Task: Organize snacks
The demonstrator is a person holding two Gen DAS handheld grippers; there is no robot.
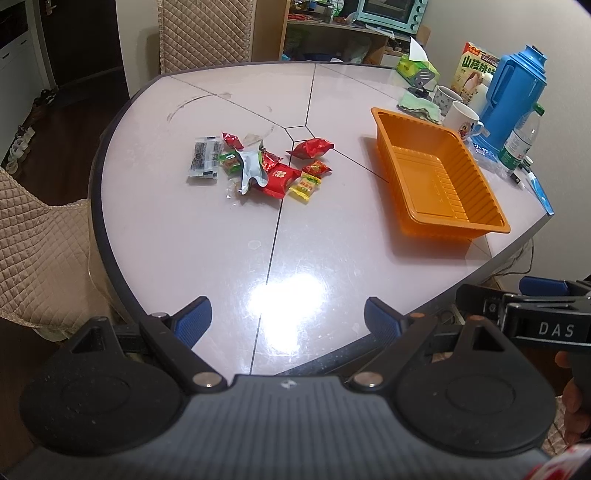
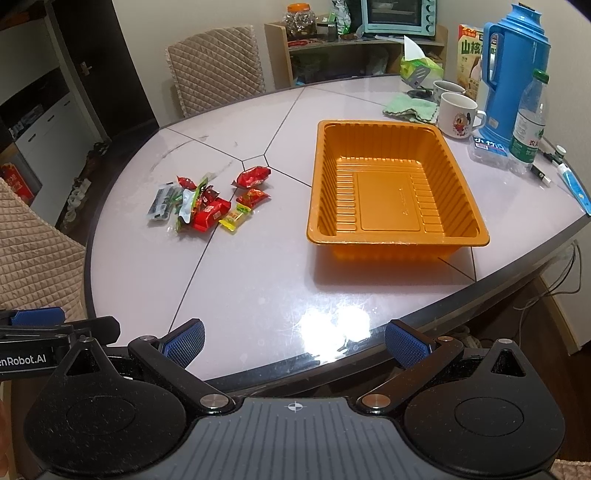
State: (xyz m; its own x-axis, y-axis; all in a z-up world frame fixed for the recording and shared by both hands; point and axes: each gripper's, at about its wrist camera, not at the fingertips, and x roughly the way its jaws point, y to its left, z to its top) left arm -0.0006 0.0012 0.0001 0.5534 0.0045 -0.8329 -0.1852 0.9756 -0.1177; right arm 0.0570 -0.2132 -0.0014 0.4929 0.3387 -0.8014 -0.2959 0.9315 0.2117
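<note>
Both wrist views overlook table [image 1: 184, 258] from near edge

Looking past the fingers, we are seeing a pale bench [image 2: 258, 280] with dark seam lines spreading away from us. Far ahead of the fingers and to the right, a blue thermos [image 2: 515, 70] is standing upright, with a white mug [image 2: 458, 114] just beside it and a second mug [image 2: 447, 88] behind that one. A clear water bottle [image 2: 529, 122] is standing nearer to us than the thermos. A green cloth [image 2: 410, 107] is lying left of the mugs, and a green tissue box [image 2: 419, 68] is sitting behind it. Beyond the bench, we are noticing a quilted chair [image 2: 216, 66] and a teal oven [image 2: 399, 16] on a shelf.
</note>
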